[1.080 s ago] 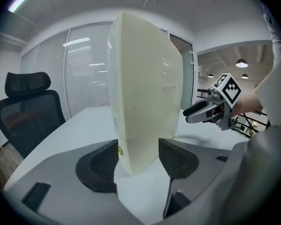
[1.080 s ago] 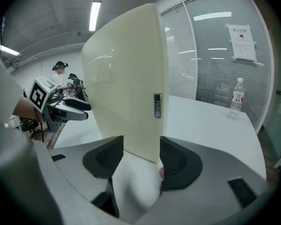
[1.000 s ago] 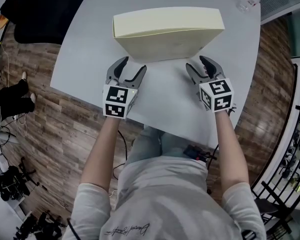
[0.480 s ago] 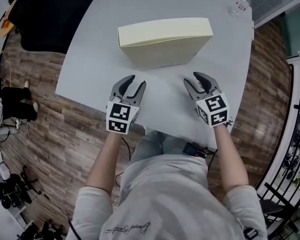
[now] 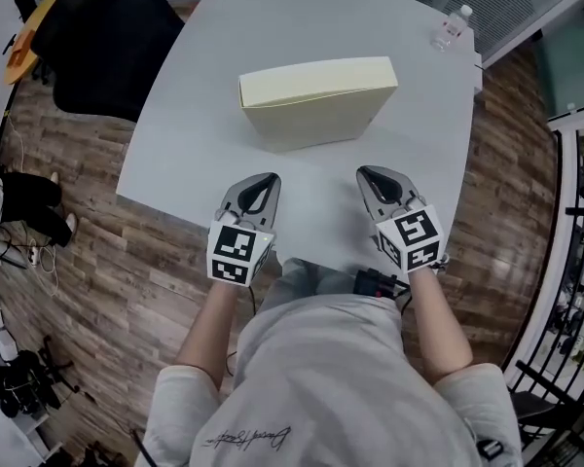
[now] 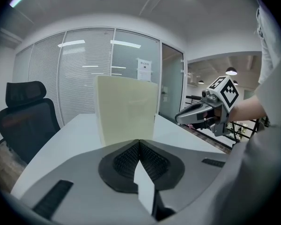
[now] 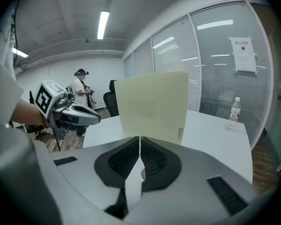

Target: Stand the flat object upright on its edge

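Observation:
A flat cream box (image 5: 316, 100) stands upright on its long edge in the middle of the white table (image 5: 204, 125). It also rises ahead of the jaws as the cream box (image 6: 126, 114) in the left gripper view and the cream box (image 7: 152, 107) in the right gripper view. My left gripper (image 5: 260, 185) hovers near the table's front edge, left of centre, clear of the box. My right gripper (image 5: 375, 178) hovers to its right. Both have just been closing; their jaws now meet with nothing between them.
A clear water bottle (image 5: 450, 27) stands at the table's far right corner, also seen as the bottle (image 7: 233, 112). A black office chair (image 5: 102, 42) sits at the table's far left. Glass partitions with blinds lie behind. A person (image 7: 80, 93) stands in the background.
Both grippers went from open to shut and drew back from the box toward the table's front edge, rising. The box stays upright, untouched.

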`<state>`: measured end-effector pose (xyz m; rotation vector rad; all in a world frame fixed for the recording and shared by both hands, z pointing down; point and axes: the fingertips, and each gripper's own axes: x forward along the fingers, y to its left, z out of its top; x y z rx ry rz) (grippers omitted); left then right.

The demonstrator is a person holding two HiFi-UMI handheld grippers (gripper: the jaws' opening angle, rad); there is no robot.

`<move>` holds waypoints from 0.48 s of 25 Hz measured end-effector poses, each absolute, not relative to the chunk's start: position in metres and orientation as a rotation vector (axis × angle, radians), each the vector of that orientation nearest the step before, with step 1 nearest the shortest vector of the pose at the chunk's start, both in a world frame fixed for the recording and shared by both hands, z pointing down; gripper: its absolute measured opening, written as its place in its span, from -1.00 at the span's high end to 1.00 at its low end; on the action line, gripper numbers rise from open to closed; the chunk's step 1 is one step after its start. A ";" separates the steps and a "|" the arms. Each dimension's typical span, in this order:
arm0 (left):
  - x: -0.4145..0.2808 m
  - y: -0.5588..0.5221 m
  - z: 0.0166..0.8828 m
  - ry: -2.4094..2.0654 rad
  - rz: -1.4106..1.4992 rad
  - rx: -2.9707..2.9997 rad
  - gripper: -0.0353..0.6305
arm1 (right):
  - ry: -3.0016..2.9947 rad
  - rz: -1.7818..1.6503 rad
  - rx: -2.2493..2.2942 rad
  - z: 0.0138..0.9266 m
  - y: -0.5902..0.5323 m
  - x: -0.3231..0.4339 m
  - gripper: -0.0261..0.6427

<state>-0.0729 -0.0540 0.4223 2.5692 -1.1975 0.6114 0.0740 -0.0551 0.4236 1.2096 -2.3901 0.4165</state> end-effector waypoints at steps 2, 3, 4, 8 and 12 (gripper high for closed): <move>-0.072 -0.051 0.415 -1.204 0.595 2.567 0.86 | -2.399 0.419 1.204 0.415 -0.053 0.068 0.84; -0.071 -0.050 0.412 -1.203 0.588 2.568 0.86 | -2.399 0.421 1.201 0.412 -0.051 0.065 0.84; -0.069 -0.047 0.410 -1.199 0.587 2.571 0.86 | -2.398 0.426 1.198 0.410 -0.050 0.063 0.85; -0.060 -0.034 0.408 -1.180 0.630 2.597 0.86 | -2.395 0.477 1.192 0.407 -0.039 0.061 0.85; -0.064 -0.026 0.407 -1.192 0.614 2.569 0.86 | -2.386 0.496 1.181 0.407 -0.030 0.060 0.85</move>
